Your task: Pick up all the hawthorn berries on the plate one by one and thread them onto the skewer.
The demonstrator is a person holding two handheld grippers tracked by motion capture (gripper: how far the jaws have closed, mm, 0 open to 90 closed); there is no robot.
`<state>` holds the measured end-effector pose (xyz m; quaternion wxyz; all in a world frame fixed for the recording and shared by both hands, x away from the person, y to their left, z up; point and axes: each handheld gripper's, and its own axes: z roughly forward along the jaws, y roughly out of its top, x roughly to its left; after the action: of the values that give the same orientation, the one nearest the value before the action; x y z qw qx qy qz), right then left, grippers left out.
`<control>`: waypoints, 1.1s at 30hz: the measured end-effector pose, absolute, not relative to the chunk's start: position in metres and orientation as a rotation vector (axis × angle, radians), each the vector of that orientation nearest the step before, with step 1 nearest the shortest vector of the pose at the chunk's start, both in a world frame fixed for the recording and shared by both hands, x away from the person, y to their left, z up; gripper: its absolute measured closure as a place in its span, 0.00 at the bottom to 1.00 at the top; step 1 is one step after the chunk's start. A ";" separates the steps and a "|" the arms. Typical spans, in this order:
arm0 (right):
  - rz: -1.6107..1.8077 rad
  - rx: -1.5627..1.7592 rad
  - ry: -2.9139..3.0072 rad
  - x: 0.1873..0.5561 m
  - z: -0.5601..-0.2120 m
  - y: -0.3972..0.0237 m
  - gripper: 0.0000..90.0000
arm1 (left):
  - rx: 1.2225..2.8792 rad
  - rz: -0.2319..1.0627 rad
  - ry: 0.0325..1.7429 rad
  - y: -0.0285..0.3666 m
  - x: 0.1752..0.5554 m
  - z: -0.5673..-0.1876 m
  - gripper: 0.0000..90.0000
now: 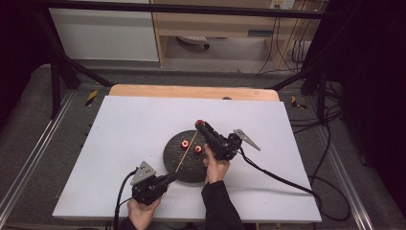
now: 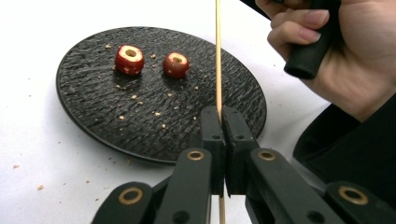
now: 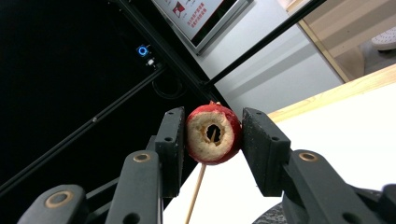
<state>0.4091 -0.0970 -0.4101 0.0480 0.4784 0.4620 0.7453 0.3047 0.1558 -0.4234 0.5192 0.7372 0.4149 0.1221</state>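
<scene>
The left gripper (image 2: 223, 116) clamps its jaws tight on a thin wooden skewer (image 2: 217, 56), near the stick's lower end, at the near edge of a round black textured plate (image 2: 93, 116). From there the skewer slants up across the plate toward the right gripper (image 3: 212, 135), whose jaws are closed on a cored red fruit (image 3: 213, 134), probably a hawthorn berry. The skewer's tip sits in the fruit's bored hole.

In the high view the right gripper (image 1: 200, 124) holds this fruit above the plate's far rim. Two more cored red fruits (image 2: 130, 59) lie on the plate, side by side but apart, left of the skewer, with crumbs scattered around them. The plate rests on a white table (image 1: 119, 143). The person's right hand (image 2: 345, 51) grips the tool's handle just beside the skewer. Nothing blocks the stick's line between the two tools.
</scene>
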 end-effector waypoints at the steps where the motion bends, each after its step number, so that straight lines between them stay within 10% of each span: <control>1: 2.275 1.461 1.412 0.409 -0.411 -0.097 0.68 | 1.767 0.295 0.994 0.155 0.305 -0.423 0.98; 33: 2.246 1.454 1.581 0.387 -0.423 -0.087 0.68 | 1.803 0.337 0.920 0.140 0.346 -0.403 0.98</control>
<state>0.3867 -0.0871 -0.4231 0.0168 0.4677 0.5086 0.7227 0.3456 0.1400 -0.4030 0.5180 0.7515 0.3836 0.1405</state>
